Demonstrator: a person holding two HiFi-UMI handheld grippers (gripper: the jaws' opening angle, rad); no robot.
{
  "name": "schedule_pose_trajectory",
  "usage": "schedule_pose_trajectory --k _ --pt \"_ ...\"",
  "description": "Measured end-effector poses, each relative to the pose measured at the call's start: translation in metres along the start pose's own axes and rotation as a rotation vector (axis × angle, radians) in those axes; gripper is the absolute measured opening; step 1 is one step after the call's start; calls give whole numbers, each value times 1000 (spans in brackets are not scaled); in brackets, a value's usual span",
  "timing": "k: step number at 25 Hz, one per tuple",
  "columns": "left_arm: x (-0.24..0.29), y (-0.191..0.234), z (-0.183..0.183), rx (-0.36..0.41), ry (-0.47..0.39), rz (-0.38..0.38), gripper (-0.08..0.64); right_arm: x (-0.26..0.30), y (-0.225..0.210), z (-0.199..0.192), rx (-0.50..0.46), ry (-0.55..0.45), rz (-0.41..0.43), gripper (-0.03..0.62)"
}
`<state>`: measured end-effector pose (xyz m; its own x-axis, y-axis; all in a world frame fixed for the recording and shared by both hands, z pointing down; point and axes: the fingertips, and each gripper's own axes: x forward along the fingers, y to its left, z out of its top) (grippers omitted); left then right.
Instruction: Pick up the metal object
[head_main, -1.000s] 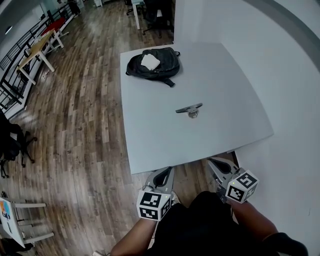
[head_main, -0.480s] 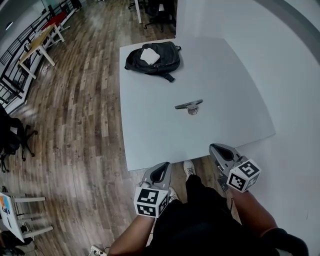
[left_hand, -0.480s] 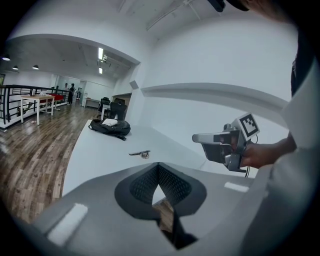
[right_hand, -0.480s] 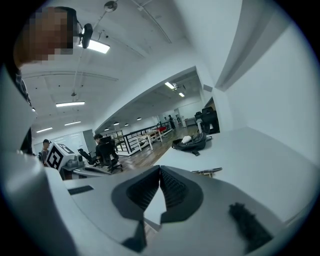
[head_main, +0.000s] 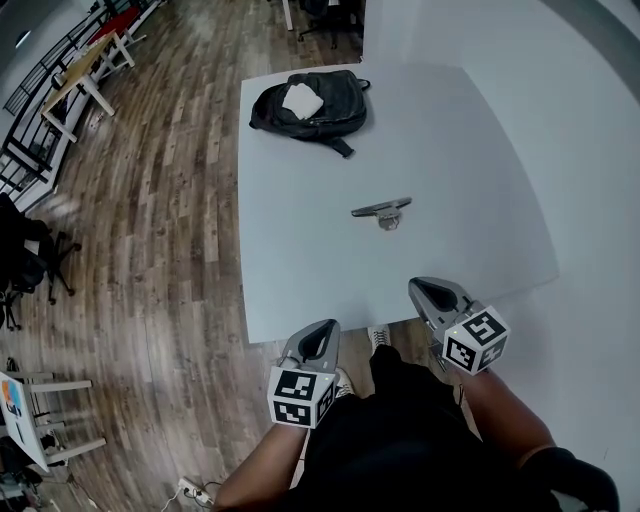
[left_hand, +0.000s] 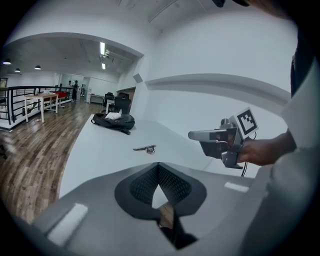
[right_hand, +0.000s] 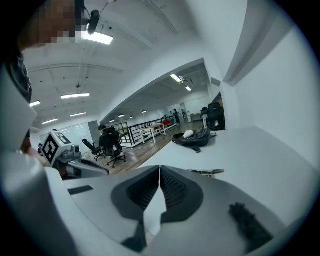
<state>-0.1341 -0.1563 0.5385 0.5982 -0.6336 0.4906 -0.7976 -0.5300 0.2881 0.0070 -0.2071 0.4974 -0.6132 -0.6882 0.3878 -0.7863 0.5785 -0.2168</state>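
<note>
The metal object (head_main: 381, 211), a flat silvery piece with a small round part under it, lies near the middle of the white table (head_main: 300, 260). It also shows far ahead in the left gripper view (left_hand: 145, 148) and just past the jaws in the right gripper view (right_hand: 206, 172). My left gripper (head_main: 316, 338) hangs below the table's near edge, jaws shut and empty (left_hand: 158, 167). My right gripper (head_main: 435, 291) is at the near edge, also shut on nothing (right_hand: 160, 170). Both are well short of the object.
A black backpack (head_main: 310, 105) with a white item on top lies at the table's far end. A white wall (head_main: 580, 150) runs along the right side. Wood floor (head_main: 150, 250) lies to the left, with chairs and desks farther off.
My right gripper has moved forward to the table's near edge. The left gripper has stayed about where it was. The head view has shifted slightly.
</note>
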Motion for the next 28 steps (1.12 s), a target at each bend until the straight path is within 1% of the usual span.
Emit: schedule_pose_trajectory --k 3,7,9,13,16,21,23,28 --pt "11 0 3 -3 10 4 8 14 -11 -7 -63 46 -4 8" --pt "29 -1 6 9 24 1 8 32 -27 -17 -212 121 -23 8" --pt "37 2 7 3 31 10 8 40 -34 -21 -264 146 -29 8" --pt "52 9 9 -6 47 32 8 58 -52 -31 -290 186 -17 9" --pt "61 11 10 -10 60 34 8 69 -68 -38 -304 219 -17 29" --pt "77 18 8 -25 76 44 8 89 -89 -49 -392 272 -29 46" --pt "85 19 9 -28 77 43 8 95 -97 -51 -454 291 -33 49" --pt "104 20 18 -38 71 40 8 113 -114 -57 -673 361 -47 51"
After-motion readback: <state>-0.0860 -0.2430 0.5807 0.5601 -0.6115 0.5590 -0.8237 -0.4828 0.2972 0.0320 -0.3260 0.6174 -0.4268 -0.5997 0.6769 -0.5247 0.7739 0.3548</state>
